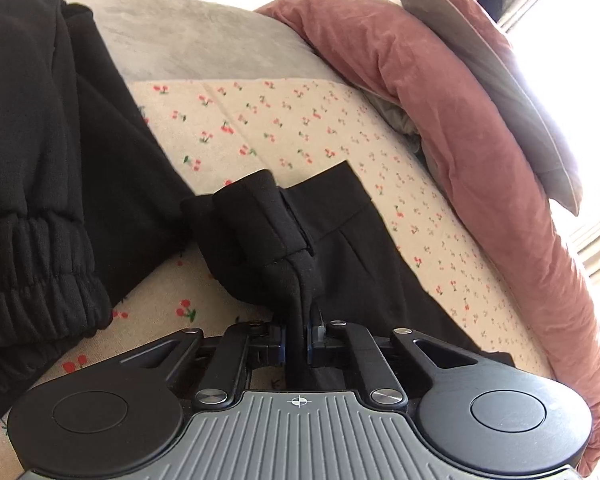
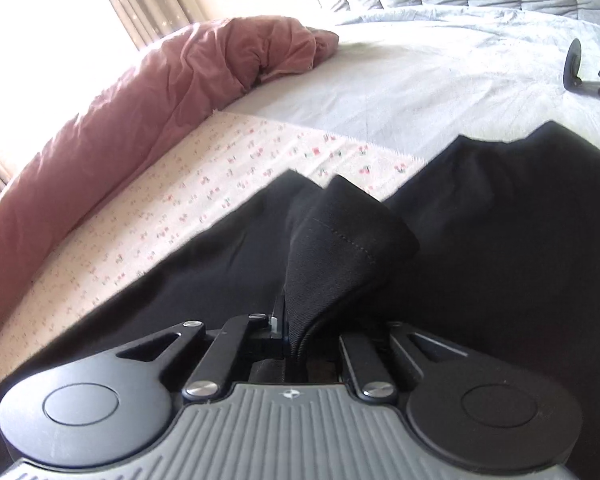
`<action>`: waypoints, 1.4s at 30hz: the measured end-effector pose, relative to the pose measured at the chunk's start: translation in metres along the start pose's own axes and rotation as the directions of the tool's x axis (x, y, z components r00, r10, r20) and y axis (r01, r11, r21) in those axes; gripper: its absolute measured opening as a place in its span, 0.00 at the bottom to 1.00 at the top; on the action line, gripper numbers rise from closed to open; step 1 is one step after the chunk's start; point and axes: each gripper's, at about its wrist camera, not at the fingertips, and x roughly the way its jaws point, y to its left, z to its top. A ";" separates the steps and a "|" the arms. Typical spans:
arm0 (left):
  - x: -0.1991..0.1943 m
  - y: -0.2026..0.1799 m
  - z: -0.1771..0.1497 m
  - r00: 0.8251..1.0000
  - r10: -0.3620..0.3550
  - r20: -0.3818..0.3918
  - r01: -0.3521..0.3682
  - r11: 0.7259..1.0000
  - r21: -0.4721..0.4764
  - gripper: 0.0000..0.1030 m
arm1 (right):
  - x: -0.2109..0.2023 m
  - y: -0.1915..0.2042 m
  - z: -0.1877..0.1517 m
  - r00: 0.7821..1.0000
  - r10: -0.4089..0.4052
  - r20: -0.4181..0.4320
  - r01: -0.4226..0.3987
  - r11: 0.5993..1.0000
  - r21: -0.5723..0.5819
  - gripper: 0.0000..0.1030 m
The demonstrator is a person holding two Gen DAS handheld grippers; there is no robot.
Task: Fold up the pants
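Black pants [image 1: 364,264] lie on a bed with a cherry-print sheet [image 1: 284,120]. In the left wrist view my left gripper [image 1: 298,336] is shut on a bunched hem or waistband edge of the pants, and the cloth stands up in a fold just beyond the pads. A second black garment with an elastic cuff [image 1: 40,264] lies to the left. In the right wrist view my right gripper [image 2: 296,340] is shut on another stitched edge of the black pants [image 2: 348,240], which rises in a peak between the fingers. More black cloth spreads to the right.
A pink duvet [image 1: 440,92] is rolled along the bed's far side, with a grey pillow [image 1: 492,80] leaning on it. In the right wrist view, the pink duvet [image 2: 140,92] sits left, a pale grey blanket [image 2: 420,72] lies beyond, and a small dark object [image 2: 576,64] rests at far right.
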 end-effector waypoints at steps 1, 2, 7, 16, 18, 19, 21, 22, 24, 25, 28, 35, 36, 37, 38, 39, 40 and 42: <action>-0.006 -0.007 0.004 1.000 -0.006 0.019 0.005 1.000 0.015 0.05 | -0.008 0.003 0.006 0.999 0.024 0.027 -0.025 0.999 0.029 0.00; -0.012 -0.014 0.009 0.999 -0.014 0.037 0.013 1.000 0.022 0.05 | -0.017 0.006 0.014 0.998 0.050 0.048 -0.053 0.996 0.066 0.00; -0.024 -0.041 0.037 0.998 -0.052 0.047 0.053 0.998 -0.033 0.04 | -0.044 0.038 0.045 0.986 0.091 0.141 -0.099 0.994 0.055 0.00; -0.023 -0.138 0.122 0.989 -0.121 0.082 0.123 0.992 -0.020 0.04 | -0.010 0.127 0.140 0.979 0.123 0.162 -0.118 0.992 -0.039 0.00; -0.044 -0.151 0.135 0.972 -0.185 0.148 0.186 0.983 0.007 0.04 | -0.027 0.141 0.156 0.952 0.193 0.236 -0.180 0.981 -0.075 0.00; -0.056 -0.152 0.138 0.958 -0.218 0.185 0.219 0.976 0.016 0.04 | -0.035 0.143 0.160 0.935 0.229 0.270 -0.212 0.973 -0.091 0.00; -0.074 -0.143 0.138 0.926 -0.277 0.257 0.279 0.960 0.029 0.04 | -0.051 0.139 0.161 0.892 0.302 0.335 -0.272 0.953 -0.133 0.00; -0.077 -0.136 0.133 0.916 -0.283 0.286 0.282 0.958 0.044 0.04 | -0.056 0.133 0.157 0.869 0.336 0.363 -0.298 0.941 -0.158 0.00; -0.068 -0.118 0.118 0.931 -0.222 0.289 0.213 0.975 0.065 0.04 | -0.053 0.119 0.144 0.848 0.365 0.385 -0.313 0.930 -0.192 0.00; -0.056 -0.105 0.110 0.946 -0.189 0.262 0.181 0.982 0.056 0.04 | -0.045 0.111 0.135 0.857 0.359 0.370 -0.307 0.932 -0.194 0.00; -0.001 -0.058 0.076 0.990 -0.068 0.123 0.067 0.998 0.011 0.04 | 0.002 0.080 0.100 0.916 0.319 0.243 -0.282 0.943 -0.176 0.00; 0.043 0.005 0.029 0.998 0.026 -0.056 -0.033 0.992 -0.124 0.05 | 0.079 0.052 0.042 0.996 0.020 -0.087 -0.039 0.973 -0.227 0.00; 0.037 0.002 0.030 0.999 0.007 -0.034 -0.011 0.993 -0.121 0.05 | 0.073 0.049 0.048 0.996 0.037 -0.085 -0.054 0.979 -0.199 0.00; 0.035 -0.001 0.029 1.000 0.014 -0.021 -0.016 0.995 -0.102 0.05 | 0.067 0.047 0.051 0.996 0.059 -0.074 -0.071 0.982 -0.177 0.00; 0.035 -0.004 0.025 0.999 0.037 -0.019 -0.039 0.996 -0.082 0.05 | 0.061 0.049 0.053 0.996 0.064 -0.063 -0.074 0.982 -0.172 0.00; 0.037 -0.005 0.021 0.997 0.066 -0.030 -0.068 0.995 -0.074 0.05 | 0.057 0.051 0.053 0.997 0.055 -0.055 -0.065 0.982 -0.179 0.00; 0.039 -0.003 0.019 0.996 0.082 -0.046 -0.086 0.993 -0.082 0.05 | 0.055 0.053 0.053 0.998 0.045 -0.051 -0.054 0.981 -0.184 0.00; 0.041 0.006 0.021 0.995 0.078 -0.059 -0.084 0.991 -0.108 0.07 | 0.060 0.053 0.053 0.998 0.012 -0.063 -0.024 0.981 -0.191 0.00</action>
